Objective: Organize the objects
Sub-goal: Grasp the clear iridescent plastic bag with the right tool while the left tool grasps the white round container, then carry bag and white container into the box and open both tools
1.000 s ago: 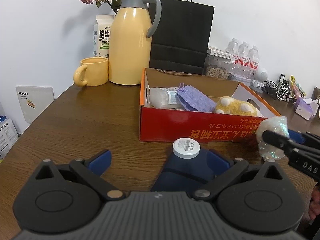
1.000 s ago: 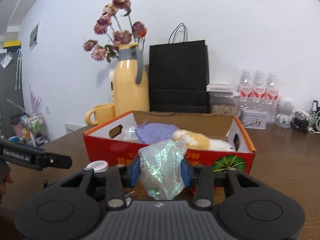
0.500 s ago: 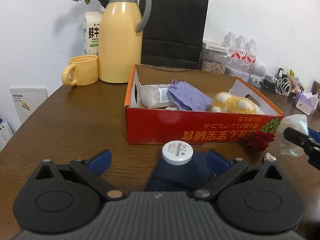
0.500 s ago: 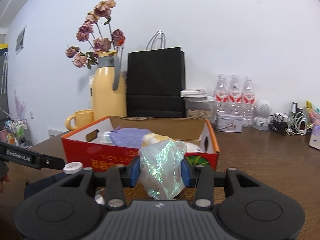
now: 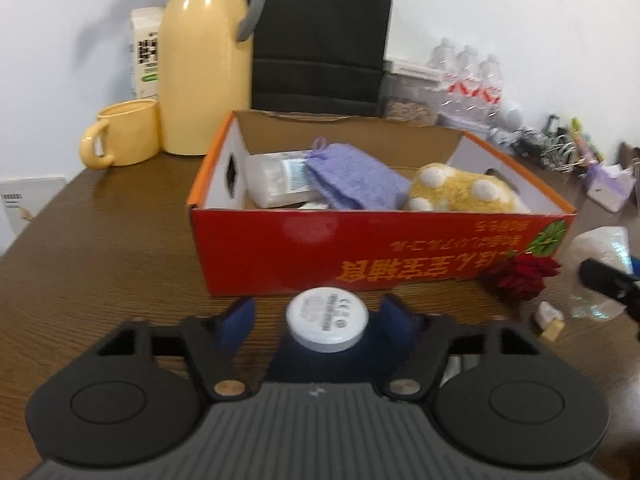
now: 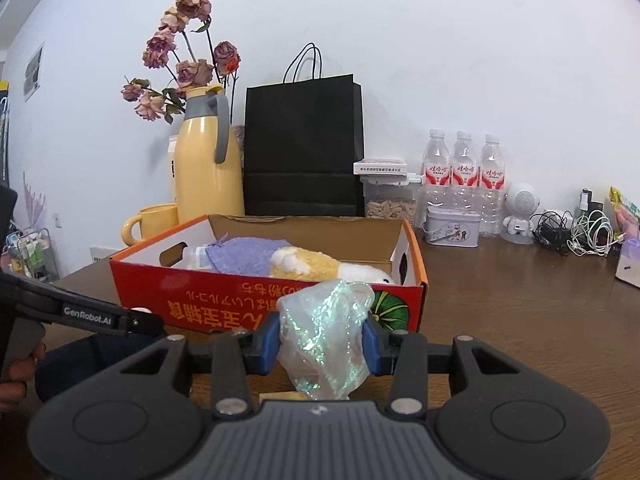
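Observation:
A dark blue pouch with a round white cap (image 5: 326, 318) lies on the brown table in front of the red cardboard box (image 5: 360, 240). My left gripper (image 5: 318, 316) straddles the pouch and its jaws are closing; the left pad still stands apart from it. My right gripper (image 6: 320, 344) is shut on a crumpled iridescent plastic bag (image 6: 324, 332), held just before the box's right front corner (image 6: 416, 296). The bag (image 5: 596, 246) also shows at the right edge of the left wrist view. Inside the box lie a purple cloth (image 5: 356, 180), a yellow plush toy (image 5: 460, 192) and a white bottle (image 5: 272, 180).
A red fabric rose (image 5: 520, 276) and a small white piece (image 5: 550, 318) lie by the box's right corner. Behind the box stand a yellow jug (image 5: 204, 60), a yellow mug (image 5: 124, 136), a black paper bag (image 5: 320, 40), water bottles (image 6: 464, 168), a tin (image 6: 452, 228) and tangled cables (image 6: 576, 232).
My left gripper has moved closer to the box, and its jaws have narrowed around the capped pouch. The right gripper has swung a little to the right, still clamped on the bag.

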`<state>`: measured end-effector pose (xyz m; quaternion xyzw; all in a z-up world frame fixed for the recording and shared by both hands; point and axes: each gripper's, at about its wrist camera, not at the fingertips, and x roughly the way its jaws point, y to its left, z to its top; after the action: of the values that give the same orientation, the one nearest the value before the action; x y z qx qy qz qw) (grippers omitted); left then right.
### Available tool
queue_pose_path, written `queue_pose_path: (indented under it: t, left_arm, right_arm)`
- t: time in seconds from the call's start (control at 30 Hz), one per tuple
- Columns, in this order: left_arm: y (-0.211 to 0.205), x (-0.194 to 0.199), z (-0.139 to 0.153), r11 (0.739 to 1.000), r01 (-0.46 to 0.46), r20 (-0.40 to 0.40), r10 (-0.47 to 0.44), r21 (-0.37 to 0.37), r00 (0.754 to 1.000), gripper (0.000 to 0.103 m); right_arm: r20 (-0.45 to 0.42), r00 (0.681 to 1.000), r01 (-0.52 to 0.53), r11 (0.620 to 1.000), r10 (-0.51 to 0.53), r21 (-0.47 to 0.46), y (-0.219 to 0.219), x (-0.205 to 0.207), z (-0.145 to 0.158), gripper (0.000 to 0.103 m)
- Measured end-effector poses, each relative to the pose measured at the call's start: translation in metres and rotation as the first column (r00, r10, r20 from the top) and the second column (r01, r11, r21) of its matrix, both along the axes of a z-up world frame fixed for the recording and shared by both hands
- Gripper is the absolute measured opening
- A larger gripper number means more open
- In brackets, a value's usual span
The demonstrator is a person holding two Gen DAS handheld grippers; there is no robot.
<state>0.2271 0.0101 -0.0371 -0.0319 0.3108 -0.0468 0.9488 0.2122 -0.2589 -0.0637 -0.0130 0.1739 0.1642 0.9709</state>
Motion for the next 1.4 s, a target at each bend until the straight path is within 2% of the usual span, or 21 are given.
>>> queue_pose_path:
  t: [0.07,0.3,0.43,0.73,0.9,1.17,1.4]
  left_arm:
    - [-0.001,-0.002,0.000,1.000,0.015,0.011,-0.015,-0.008,1.000,0.040]
    - [-0.011,-0.009,0.000,0.998,0.024,0.053,-0.026,0.053,0.998,0.040]
    - [-0.019,-0.020,0.002,0.994,0.032,0.103,-0.043,0.102,0.994,0.040]
    - [-0.007,-0.030,0.021,0.999,0.006,0.154,-0.011,0.033,0.988,0.040]
    - [-0.007,-0.033,0.031,1.000,0.013,0.179,-0.018,0.029,0.984,0.040]
    - [-0.013,-0.018,0.060,0.999,0.038,0.241,-0.041,0.019,0.970,0.040]
    - [-0.018,0.020,0.078,1.000,0.025,0.253,-0.026,0.009,0.967,0.040]
  right_arm:
    - [-0.002,1.000,-0.003,1.000,0.003,-0.001,0.000,0.000,0.000,0.040]
    - [-0.005,1.000,-0.009,1.000,0.009,-0.009,0.003,0.000,-0.001,0.040]
    - [-0.007,1.000,-0.009,1.000,0.009,-0.014,0.003,0.000,-0.002,0.040]
    - [-0.008,1.000,-0.009,1.000,0.009,-0.019,0.004,0.000,-0.003,0.040]
    - [0.009,1.000,-0.005,1.000,0.005,-0.026,0.005,-0.001,0.000,0.040]
    - [0.086,0.995,-0.044,0.998,0.048,-0.051,0.018,0.007,0.034,0.040]
    - [0.122,0.992,-0.027,0.998,0.034,-0.065,0.040,0.051,0.062,0.040]
